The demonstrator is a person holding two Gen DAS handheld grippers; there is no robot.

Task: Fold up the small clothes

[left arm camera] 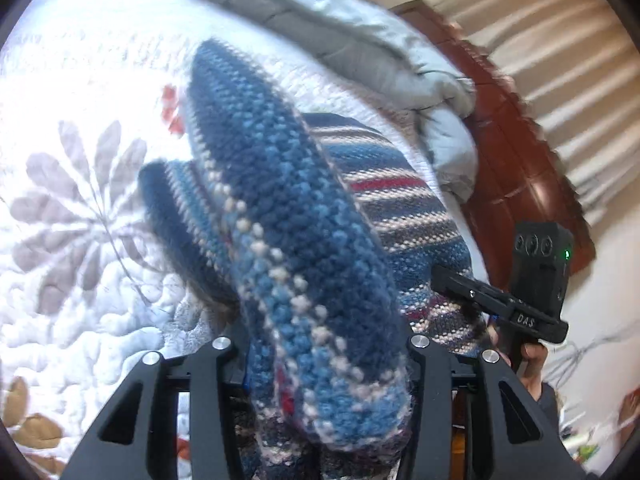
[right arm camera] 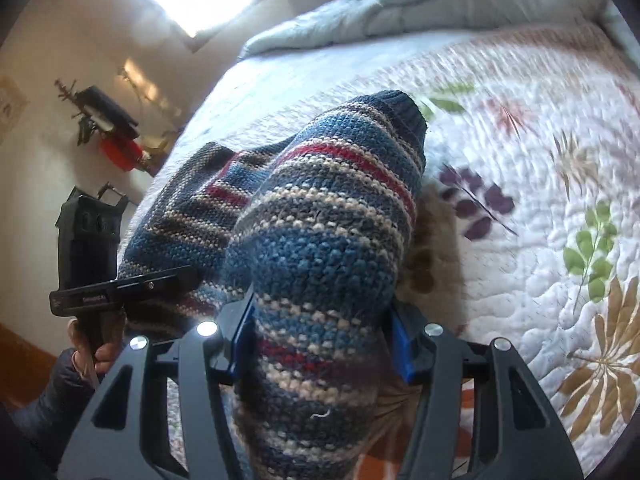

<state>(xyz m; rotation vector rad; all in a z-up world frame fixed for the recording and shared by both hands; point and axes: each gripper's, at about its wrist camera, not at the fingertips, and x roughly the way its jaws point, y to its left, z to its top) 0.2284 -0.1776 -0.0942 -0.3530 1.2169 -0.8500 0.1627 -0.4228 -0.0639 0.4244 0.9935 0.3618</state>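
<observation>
Bed, floral quilt: striped knit sweater above it, pinched by both hand-held grippers, left, right, likely for folding.

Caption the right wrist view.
Both grippers clamp a striped knit sweater over the floral quilt.

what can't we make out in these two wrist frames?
- Left gripper fingertips: left wrist view, buried under the blue, red and cream striped knit sweater.
- Right gripper fingertips: right wrist view, same knit covers them.
- Sweater's full shape: cut off by the bottom edge.
- White floral quilt: motion-blurred.
</observation>
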